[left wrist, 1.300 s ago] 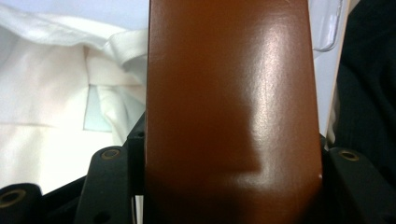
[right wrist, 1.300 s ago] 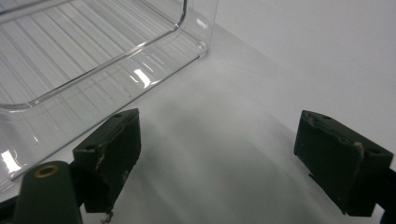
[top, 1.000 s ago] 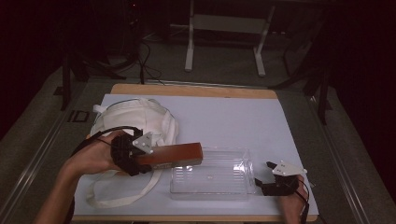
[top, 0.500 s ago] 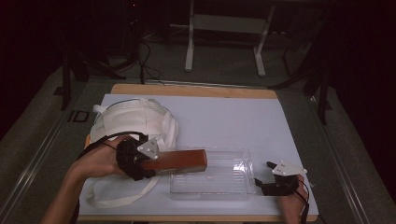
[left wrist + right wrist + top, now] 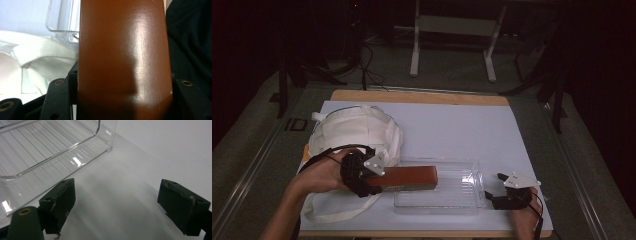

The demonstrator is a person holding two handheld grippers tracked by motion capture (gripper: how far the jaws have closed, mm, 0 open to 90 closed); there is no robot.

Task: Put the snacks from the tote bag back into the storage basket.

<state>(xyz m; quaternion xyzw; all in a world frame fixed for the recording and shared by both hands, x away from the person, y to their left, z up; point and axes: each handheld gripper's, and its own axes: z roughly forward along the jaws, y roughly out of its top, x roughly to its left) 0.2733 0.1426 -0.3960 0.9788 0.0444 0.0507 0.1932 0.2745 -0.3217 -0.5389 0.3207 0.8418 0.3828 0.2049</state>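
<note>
Left gripper (image 5: 377,184) jaws clamped on brown box (image 5: 409,177), carrying over clear tray (image 5: 462,200). Right gripper (image 5: 494,195) jaws spread, idle beside tray. Next: lower, release.

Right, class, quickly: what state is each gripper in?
Left gripper: closed on the brown box.
Right gripper: open, holding nothing, beside the clear tray.
</note>
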